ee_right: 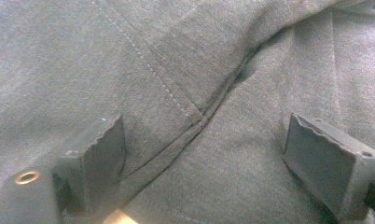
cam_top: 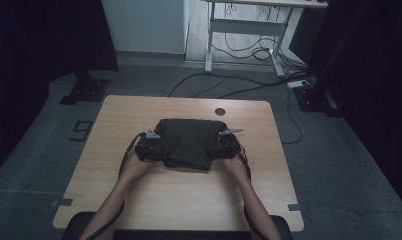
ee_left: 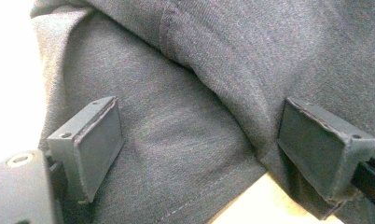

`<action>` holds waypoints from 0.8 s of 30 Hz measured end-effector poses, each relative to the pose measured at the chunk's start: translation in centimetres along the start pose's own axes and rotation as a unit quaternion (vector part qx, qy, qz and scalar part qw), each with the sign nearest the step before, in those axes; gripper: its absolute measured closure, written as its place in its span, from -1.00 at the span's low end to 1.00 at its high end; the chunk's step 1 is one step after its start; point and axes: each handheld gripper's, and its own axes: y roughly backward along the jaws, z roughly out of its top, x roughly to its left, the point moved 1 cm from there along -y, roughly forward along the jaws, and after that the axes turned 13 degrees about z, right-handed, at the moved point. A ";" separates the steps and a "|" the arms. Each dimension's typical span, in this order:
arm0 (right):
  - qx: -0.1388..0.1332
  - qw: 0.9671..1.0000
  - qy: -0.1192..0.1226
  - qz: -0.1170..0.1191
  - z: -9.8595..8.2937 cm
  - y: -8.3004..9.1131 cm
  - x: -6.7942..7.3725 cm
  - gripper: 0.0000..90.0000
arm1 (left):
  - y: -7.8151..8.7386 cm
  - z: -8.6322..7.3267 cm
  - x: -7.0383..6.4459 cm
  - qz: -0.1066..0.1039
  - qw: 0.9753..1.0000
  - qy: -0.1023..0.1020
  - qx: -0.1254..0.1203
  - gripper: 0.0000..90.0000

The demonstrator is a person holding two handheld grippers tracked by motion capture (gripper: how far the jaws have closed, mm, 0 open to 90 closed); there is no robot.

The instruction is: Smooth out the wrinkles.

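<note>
A dark grey folded garment [cam_top: 186,142] lies in the middle of the wooden table [cam_top: 179,200]. My left gripper [cam_top: 148,145] is at its left edge and my right gripper [cam_top: 228,144] at its right edge. In the left gripper view the jaws stand wide apart over the garment [ee_left: 190,93], with a seam running between them; my left gripper [ee_left: 199,149] is open. In the right gripper view the jaws are likewise spread over stitched cloth [ee_right: 176,70]; my right gripper [ee_right: 204,154] is open. Nothing is pinched between either pair.
A round black hole [cam_top: 219,111] sits in the table behind the garment. Beyond the table are a white desk frame [cam_top: 249,30], loose cables [cam_top: 239,82] on the grey floor and dark stands [cam_top: 86,85] at both sides.
</note>
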 end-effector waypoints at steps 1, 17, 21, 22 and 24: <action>0.001 1.000 0.000 0.003 0.1 0.1 0.0 -0.69 | 0.1 0.1 0.0 0.000 1.000 -0.002 0.002 -0.70; 0.005 0.998 0.058 0.014 1.0 4.7 3.5 -0.71 | 6.6 1.0 -1.0 0.006 0.999 -0.045 -0.019 -0.82; -0.003 0.997 0.070 0.016 0.9 6.4 4.5 -0.71 | 8.5 0.1 -1.1 0.011 0.998 -0.053 -0.025 -0.89; -0.006 0.997 0.073 0.015 0.7 6.8 4.7 -0.72 | 8.9 -0.2 -1.1 0.012 0.998 -0.058 -0.024 -0.90; -0.012 0.997 0.079 0.012 0.4 7.6 5.0 -0.77 | 9.7 -0.9 -1.1 0.013 0.998 -0.056 -0.026 -0.93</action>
